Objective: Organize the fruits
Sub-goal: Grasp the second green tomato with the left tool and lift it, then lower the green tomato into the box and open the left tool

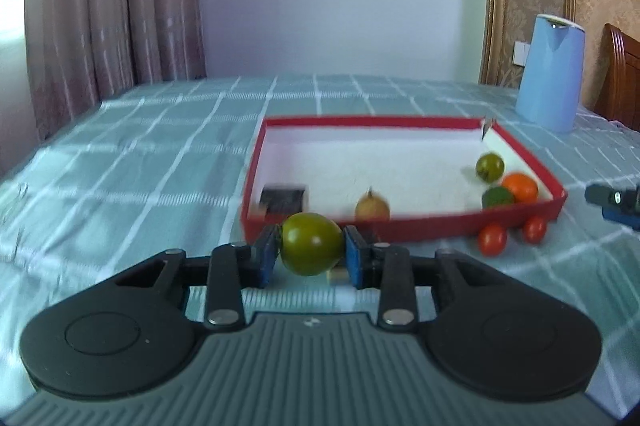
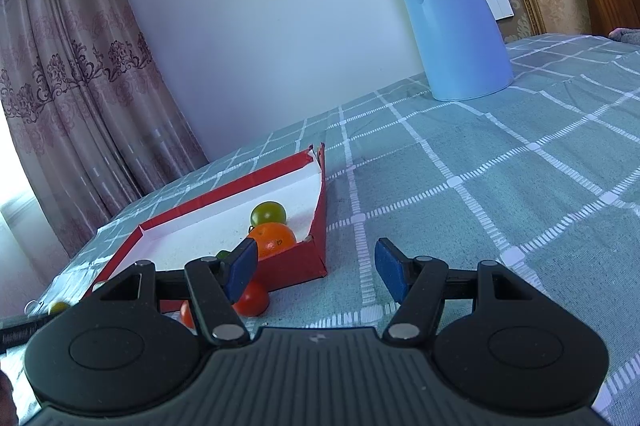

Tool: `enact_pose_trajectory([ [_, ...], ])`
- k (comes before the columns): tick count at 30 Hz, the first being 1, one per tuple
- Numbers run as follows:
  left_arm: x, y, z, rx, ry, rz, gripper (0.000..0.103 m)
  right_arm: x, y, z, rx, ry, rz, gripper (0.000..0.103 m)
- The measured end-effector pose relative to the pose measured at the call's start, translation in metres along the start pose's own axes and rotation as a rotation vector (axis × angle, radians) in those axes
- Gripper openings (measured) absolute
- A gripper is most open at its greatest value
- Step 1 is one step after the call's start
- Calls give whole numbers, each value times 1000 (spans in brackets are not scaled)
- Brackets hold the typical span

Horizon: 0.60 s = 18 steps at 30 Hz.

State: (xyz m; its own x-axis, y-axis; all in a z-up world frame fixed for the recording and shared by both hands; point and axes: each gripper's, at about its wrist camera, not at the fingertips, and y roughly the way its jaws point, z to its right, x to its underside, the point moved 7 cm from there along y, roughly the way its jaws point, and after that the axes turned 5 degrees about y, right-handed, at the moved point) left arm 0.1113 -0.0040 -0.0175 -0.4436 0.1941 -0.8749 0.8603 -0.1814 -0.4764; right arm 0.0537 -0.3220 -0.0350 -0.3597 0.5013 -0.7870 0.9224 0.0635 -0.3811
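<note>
My left gripper (image 1: 311,253) is shut on a green tomato (image 1: 310,244) and holds it just in front of the near wall of a red box (image 1: 400,226) with a white inside. In the box lie a small tan fruit (image 1: 372,206), another green tomato (image 1: 489,166), an orange (image 1: 519,187) and a green fruit (image 1: 497,196). Two red cherry tomatoes (image 1: 493,239) lie on the cloth outside the near right corner. My right gripper (image 2: 316,270) is open and empty beside that corner of the box (image 2: 318,246), above a cherry tomato (image 2: 252,300). The orange (image 2: 274,238) shows there too.
A light blue kettle (image 1: 550,73) stands at the back right of the table, also in the right wrist view (image 2: 452,25). The table has a green checked cloth (image 1: 160,145). A dark card (image 1: 283,199) lies in the box's near left corner. A wooden chair (image 1: 624,73) is behind the kettle.
</note>
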Motion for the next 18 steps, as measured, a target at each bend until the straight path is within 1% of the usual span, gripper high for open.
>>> enact_pose_trajectory([
  [2,-13,8,4,12,7,12,32,0,0,0,-1,3,0,64],
  [7,-34,33,8,-4,17,4,32,-1,0,2,-7,12,0,64],
  [10,-39,46,9,-23,23,-3,33,0,0,3,-11,18,-2,64],
  [12,-37,51,9,-18,20,-15,34,0,0,3,-14,20,-2,64],
  [13,-35,50,8,-23,17,-12,40,0,0,3,-15,22,-2,64],
  [14,-33,47,7,-33,16,-7,52,0,0,3,-17,24,-2,64],
  [15,-31,43,5,-42,15,3,57,0,0,3,-17,25,-3,64],
  [17,-28,30,2,-53,20,33,71,0,0,3,-17,25,-4,64],
  [18,-25,23,-1,-63,20,46,74,0,0,4,-17,26,-2,64],
])
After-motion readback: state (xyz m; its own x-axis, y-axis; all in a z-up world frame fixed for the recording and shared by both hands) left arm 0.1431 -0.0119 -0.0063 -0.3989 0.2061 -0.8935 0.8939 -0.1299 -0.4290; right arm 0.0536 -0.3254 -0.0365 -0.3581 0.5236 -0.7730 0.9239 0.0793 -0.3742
